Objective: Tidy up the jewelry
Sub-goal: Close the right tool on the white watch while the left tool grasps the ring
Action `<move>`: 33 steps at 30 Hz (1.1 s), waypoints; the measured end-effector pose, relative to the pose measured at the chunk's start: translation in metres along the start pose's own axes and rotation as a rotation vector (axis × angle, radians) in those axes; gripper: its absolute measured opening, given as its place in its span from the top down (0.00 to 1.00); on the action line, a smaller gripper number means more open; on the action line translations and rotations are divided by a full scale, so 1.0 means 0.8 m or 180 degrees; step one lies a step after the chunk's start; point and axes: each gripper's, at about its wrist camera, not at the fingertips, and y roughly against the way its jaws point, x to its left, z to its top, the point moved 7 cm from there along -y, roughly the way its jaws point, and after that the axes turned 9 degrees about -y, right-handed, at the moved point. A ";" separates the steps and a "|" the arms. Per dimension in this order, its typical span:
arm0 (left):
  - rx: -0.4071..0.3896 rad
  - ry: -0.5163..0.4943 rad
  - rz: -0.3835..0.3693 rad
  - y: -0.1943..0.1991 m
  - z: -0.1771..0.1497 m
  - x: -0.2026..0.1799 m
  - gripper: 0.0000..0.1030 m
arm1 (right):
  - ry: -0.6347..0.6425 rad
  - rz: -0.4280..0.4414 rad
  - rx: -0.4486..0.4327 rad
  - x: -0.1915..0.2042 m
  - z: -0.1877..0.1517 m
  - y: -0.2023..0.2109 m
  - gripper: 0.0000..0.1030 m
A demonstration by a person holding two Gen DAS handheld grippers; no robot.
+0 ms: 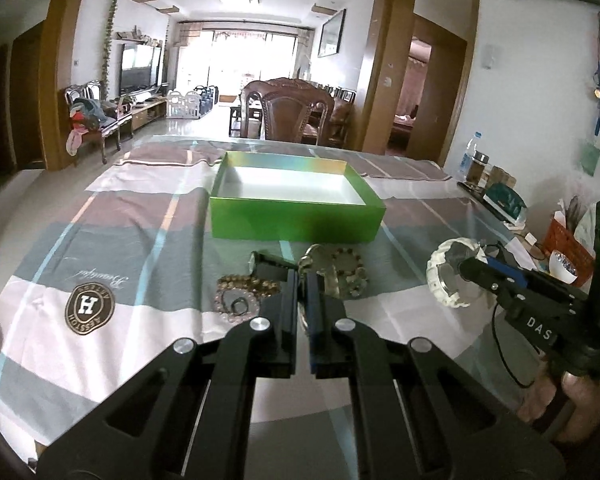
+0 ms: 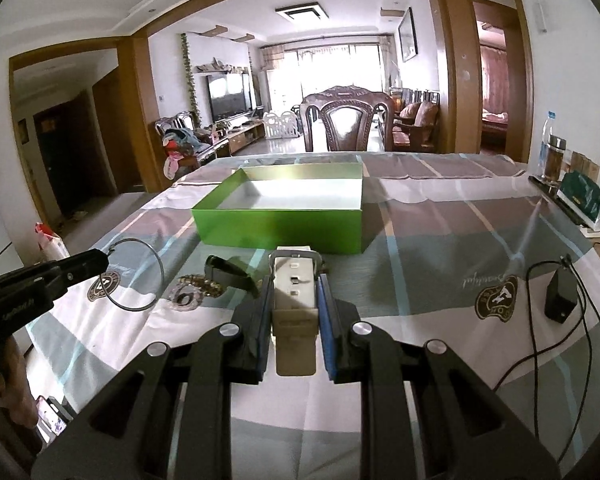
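Green cardboard, an open box (image 2: 280, 228) sat on the striped tablecloth (image 1: 112, 216) just ahead of both grippers. 1 tool, the right gripper (image 2: 294, 280), clamped a white watch (image 2: 294, 284) by its strap; the left gripper (image 1: 302, 276), jaws pressed together, pinched a thin wire hoop (image 2: 138, 274). Beaded bracelets (image 1: 240, 296) lay beneath its tips.

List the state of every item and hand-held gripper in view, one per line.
Green box: open, lidless, empty as far as visible.
Left hand-held gripper: shut on a thin wire hoop, lifted off the cloth.
Right hand-held gripper: shut on a white watch, strap between the pads.
Beaded bracelets: lying on the tablecloth, outside the box.
Black watch: lying on the cloth, outside the box.
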 end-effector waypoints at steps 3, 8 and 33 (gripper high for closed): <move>-0.0019 0.0011 0.0008 0.010 -0.001 0.003 0.96 | 0.0021 -0.0001 -0.0021 0.005 0.000 0.006 0.79; -0.0052 0.0020 -0.0009 0.018 -0.001 0.002 0.96 | 0.0041 -0.0007 -0.0052 0.009 0.000 0.013 0.79; 0.0017 0.0049 -0.0023 0.009 -0.004 0.014 0.96 | 0.0073 -0.0014 -0.0007 0.018 0.000 0.011 0.79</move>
